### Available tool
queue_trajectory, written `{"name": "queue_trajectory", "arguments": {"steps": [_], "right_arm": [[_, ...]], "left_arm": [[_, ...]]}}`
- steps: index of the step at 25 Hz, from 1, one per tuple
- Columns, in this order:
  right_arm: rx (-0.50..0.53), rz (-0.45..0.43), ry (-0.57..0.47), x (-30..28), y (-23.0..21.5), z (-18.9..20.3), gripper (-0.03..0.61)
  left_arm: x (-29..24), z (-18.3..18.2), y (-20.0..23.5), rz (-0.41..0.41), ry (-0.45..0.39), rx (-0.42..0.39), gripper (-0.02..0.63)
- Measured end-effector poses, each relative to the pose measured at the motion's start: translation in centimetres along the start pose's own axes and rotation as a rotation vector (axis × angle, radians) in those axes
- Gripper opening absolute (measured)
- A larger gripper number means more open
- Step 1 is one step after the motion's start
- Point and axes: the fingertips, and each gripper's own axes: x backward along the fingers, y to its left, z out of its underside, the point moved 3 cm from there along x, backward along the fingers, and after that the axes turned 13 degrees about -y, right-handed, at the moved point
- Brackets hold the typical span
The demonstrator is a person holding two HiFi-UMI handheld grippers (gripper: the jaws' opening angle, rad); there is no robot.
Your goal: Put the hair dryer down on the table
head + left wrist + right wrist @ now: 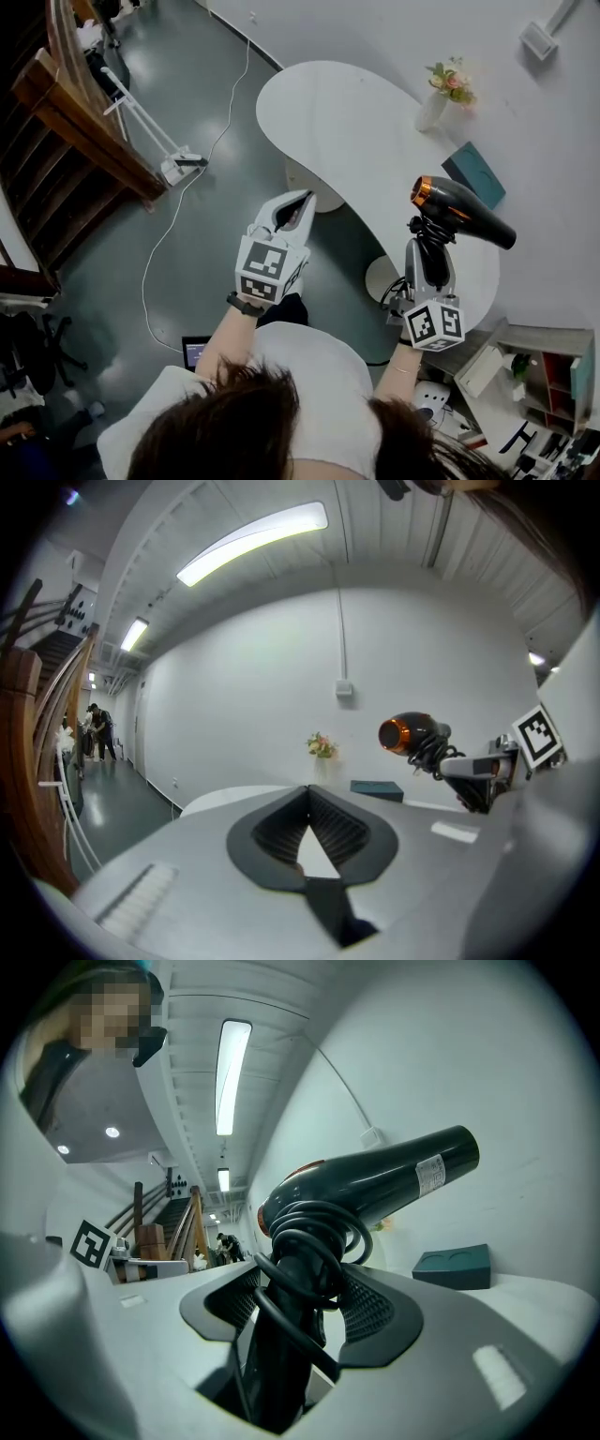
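Observation:
The black hair dryer (461, 212) with an orange rear ring hangs over the near right end of the white curved table (347, 122). My right gripper (427, 242) is shut on its handle, where the cord is coiled. In the right gripper view the dryer (375, 1185) stands upright between the jaws of the right gripper (302, 1283), barrel pointing right. My left gripper (292, 208) hovers over the floor just off the table's near edge. Its tips meet with nothing held (309, 791). From there the dryer (410, 733) shows at the right.
A vase of flowers (441, 94) and a teal box (473, 173) stand on the table's far right part. A wooden staircase (75, 141) and a white stand with a cable (178, 164) are on the floor at left. A shelf unit (534, 375) stands at lower right.

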Motion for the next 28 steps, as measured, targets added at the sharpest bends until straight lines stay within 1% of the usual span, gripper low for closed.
{"name": "queue_trajectory", "arguments": {"steps": [6, 9, 13, 22, 25, 28], "right_arm": [[0.000, 0.030, 0.008, -5.8, 1.0, 1.7, 0.258], [0.005, 0.049, 0.028, -7.4, 1.7, 2.7, 0.258], [0.007, 0.065, 0.056, -9.1, 2.1, 3.7, 0.258], [0.005, 0.093, 0.091, -11.3, 0.2, 5.4, 0.258], [-0.008, 0.095, 0.097, -12.8, -1.0, 6.5, 0.258], [-0.022, 0.098, 0.100, -15.2, -2.7, 7.3, 0.258]], "left_arm": [[-4.0, -0.1, 5.2, 0.029, 0.004, -0.012, 0.058], [-4.8, 0.3, 7.1, 0.043, 0.012, 0.001, 0.058], [-5.7, 1.4, 9.3, 0.037, 0.029, 0.021, 0.058], [-7.8, 3.8, 10.8, 0.021, 0.067, 0.041, 0.058], [-9.5, 4.6, 11.2, 0.019, 0.079, 0.033, 0.058], [-12.4, 4.9, 11.5, 0.027, 0.083, 0.018, 0.058]]}}
